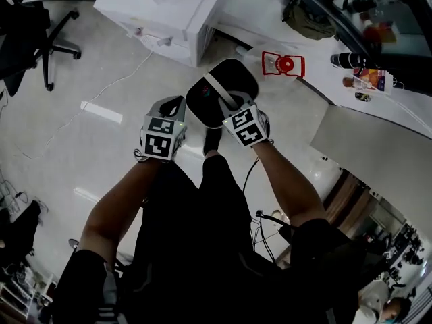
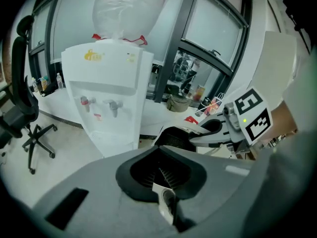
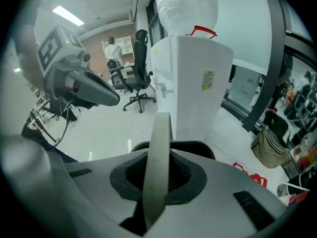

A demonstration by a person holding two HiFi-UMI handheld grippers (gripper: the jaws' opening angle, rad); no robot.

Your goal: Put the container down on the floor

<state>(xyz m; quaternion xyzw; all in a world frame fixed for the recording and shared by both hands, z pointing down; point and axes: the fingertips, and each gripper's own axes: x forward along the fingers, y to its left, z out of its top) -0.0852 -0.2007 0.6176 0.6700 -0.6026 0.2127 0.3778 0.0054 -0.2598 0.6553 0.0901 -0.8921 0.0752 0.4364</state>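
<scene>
Now right tool point(image 1: 227, 104) clamped on container point(image 1: 236, 74) handle point(image 3: 159, 148); left tool point(image 1: 177, 106) closed, empty; open floor point(image 1: 101, 147) beneath, cooler point(image 1: 169, 9) edge near.

The floor point(image 1: 101, 147) is being viewed steeply from overhead by the head camera. The left hand-held gripper point(image 2: 163, 187) and right hand-held gripper point(image 3: 156, 177) are each being watched at close range along their jaws. The water dispenser point(image 2: 106, 98) is being caught in all three views, from differing sides.
</scene>
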